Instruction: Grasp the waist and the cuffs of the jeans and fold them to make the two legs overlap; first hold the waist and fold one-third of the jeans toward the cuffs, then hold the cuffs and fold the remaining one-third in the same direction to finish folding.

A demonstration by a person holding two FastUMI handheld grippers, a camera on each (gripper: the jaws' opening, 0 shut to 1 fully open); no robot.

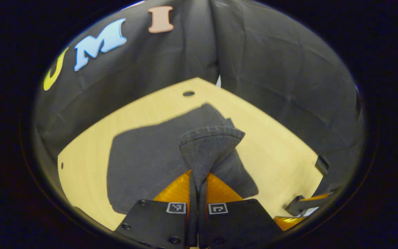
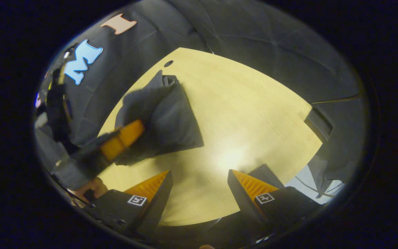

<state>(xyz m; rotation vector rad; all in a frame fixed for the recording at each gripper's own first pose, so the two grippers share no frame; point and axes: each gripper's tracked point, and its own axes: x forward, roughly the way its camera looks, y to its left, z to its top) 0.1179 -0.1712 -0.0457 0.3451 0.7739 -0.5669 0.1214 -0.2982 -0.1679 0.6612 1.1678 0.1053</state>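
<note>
Your left gripper [image 1: 198, 180] is clamped on the jeans [image 1: 143, 162] hem above the table [image 1: 271, 145]; your right gripper [image 2: 199, 186] gapes wide, holding nothing.

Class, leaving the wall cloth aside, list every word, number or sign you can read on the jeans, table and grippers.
jeans: no text.
table: no text.
left gripper and right gripper: square black-and-white markers, coded patterns, no words or numbers.

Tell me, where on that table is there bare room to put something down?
The widest bare wood of the table lies beside the jeans, ahead of the open right tool. Crowded: the side where the left tool pinches the denim.
</note>
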